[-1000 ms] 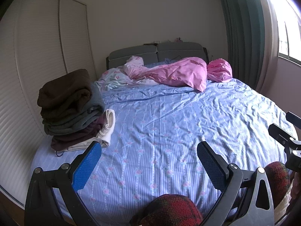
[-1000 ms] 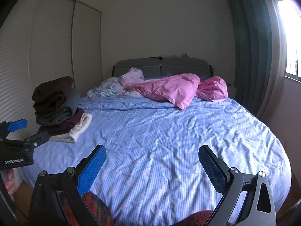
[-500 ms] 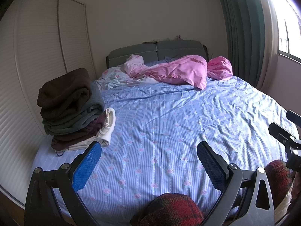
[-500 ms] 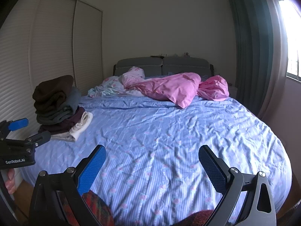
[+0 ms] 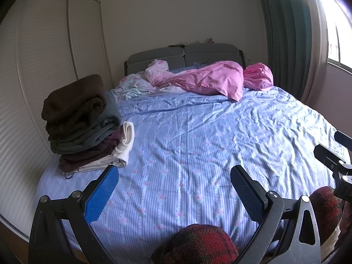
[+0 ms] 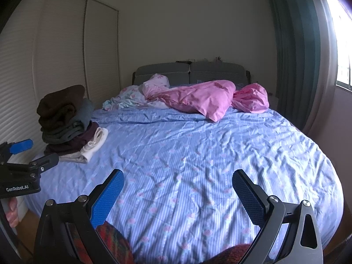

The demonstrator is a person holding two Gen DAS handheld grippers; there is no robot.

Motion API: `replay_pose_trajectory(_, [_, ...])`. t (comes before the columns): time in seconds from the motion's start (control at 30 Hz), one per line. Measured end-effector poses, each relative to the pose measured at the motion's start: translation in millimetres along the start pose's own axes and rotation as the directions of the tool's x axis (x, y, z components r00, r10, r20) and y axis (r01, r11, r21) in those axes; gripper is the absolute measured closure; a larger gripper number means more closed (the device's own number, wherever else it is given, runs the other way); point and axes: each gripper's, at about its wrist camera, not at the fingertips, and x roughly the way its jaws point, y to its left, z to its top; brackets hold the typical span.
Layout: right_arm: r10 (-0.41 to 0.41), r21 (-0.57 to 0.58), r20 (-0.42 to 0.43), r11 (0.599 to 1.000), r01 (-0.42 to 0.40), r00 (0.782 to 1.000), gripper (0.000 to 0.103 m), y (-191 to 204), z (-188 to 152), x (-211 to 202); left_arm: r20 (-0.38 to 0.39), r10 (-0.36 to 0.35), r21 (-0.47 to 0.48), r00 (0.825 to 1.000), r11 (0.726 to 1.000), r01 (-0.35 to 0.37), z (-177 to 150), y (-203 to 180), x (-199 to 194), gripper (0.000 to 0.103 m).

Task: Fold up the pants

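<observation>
While both grippers hang over the near edge of the bed (image 5: 198,132), nothing is being held. The left gripper (image 5: 173,189) has its fingers spread wide, and so does the right gripper (image 6: 178,194). Far ahead of the left fingers, off to their left, sits a pile (image 5: 81,118) of folded clothes, so some folding looks done. Red plaid cloth (image 5: 198,244) shows just below the fingers, at the bed's near edge. It may be the next pants, but I cannot tell. No pants lie spread out on the bed yet.
</observation>
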Motion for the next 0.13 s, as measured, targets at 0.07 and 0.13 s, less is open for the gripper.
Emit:
replay_pose_trajectory(0.07, [0.001,0.000,0.000,1.000,-0.001,1.000,0.003,-0.5,0.2,0.8,-0.002,0.000,0.001,1.000,1.000,0.000,-0.3,0.0,0.5,0.000])
replay_pose_trajectory(0.13, [0.001,0.000,-0.003,1.000,-0.001,1.000,0.003,-0.1,0.2,1.3,0.000,0.000,0.000,1.000,1.000,0.000,0.8,0.1,0.1,0.000])
